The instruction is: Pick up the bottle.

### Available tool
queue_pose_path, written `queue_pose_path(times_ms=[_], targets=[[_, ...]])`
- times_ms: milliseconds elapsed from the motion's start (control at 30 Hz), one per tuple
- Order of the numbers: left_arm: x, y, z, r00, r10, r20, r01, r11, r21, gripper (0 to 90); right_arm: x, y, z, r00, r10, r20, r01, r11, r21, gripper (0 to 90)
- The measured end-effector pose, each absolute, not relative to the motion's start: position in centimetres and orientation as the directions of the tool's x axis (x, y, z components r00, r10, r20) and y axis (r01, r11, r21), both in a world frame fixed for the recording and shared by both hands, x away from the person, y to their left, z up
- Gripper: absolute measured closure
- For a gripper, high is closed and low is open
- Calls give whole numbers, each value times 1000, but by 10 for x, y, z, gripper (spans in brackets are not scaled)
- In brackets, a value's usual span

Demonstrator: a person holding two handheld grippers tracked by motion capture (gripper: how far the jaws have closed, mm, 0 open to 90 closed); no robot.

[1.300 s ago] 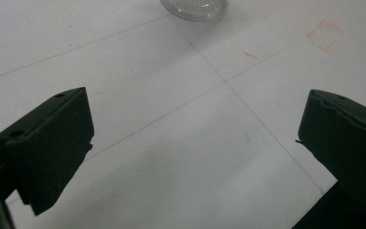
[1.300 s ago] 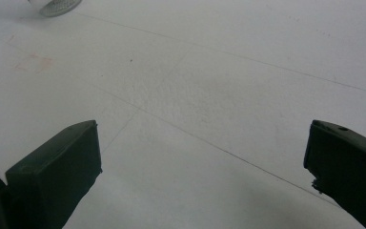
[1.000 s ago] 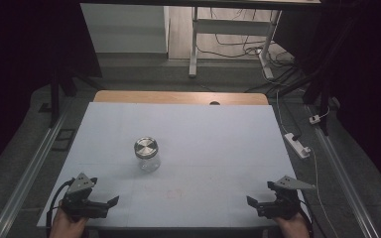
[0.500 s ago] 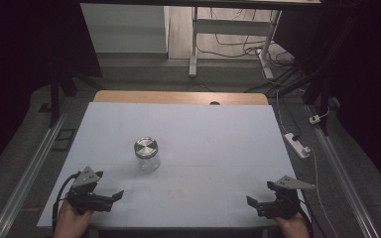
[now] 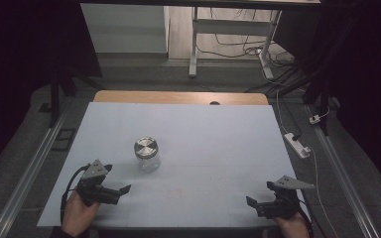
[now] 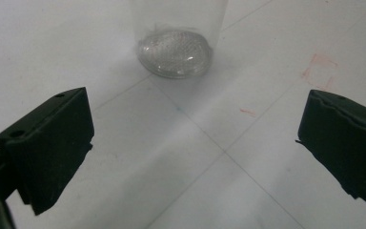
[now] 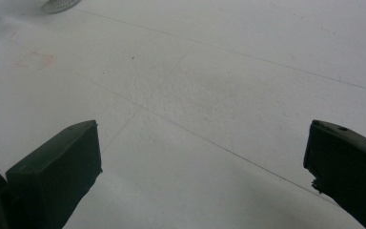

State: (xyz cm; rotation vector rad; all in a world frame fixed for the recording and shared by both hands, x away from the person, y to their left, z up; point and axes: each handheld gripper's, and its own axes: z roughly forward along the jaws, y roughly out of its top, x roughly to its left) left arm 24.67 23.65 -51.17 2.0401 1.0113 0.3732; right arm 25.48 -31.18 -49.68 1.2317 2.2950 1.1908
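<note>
Nearest the jar (image 5: pixel 146 154): left gripper (image 5: pixel 110 191), spread wide, held low just short of it and pointed its way, likely so the glass body can pass between the jaws on a straight push forward. In the left gripper view, jar base (image 6: pixel 175 53) dead ahead between the two black jaws, standing upright on the worktop (image 5: pixel 218 148), metal lid on top, apart from both jaws. Faint red pencil marks (image 6: pixel 319 71) on the sheet just to one side of the jar, touching nothing. Farther from the jar, well off to its right at the near edge: right gripper (image 5: pixel 258 204), also spread wide, holding nothing, apparently parked out of the way. Nothing lying between the left gripper and the jar. Beyond the jar: bare sheet, then a wooden strip (image 5: pixel 178 97) at the far edge; off the worktop's right side, a white power strip (image 5: pixel 297 145) on the floor.
</note>
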Motion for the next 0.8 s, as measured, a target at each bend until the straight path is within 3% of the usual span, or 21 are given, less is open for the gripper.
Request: queue_pose_path(times_ms=[433, 800], targets=[[273, 222, -514, 655, 754, -47, 485, -372, 791, 0, 255, -312, -497, -600, 789, 131, 562, 299, 771, 0], [299, 205, -512, 662, 747, -59, 512, -393, 764, 0, 255, -312, -497, -601, 788, 132, 564, 301, 769, 0]])
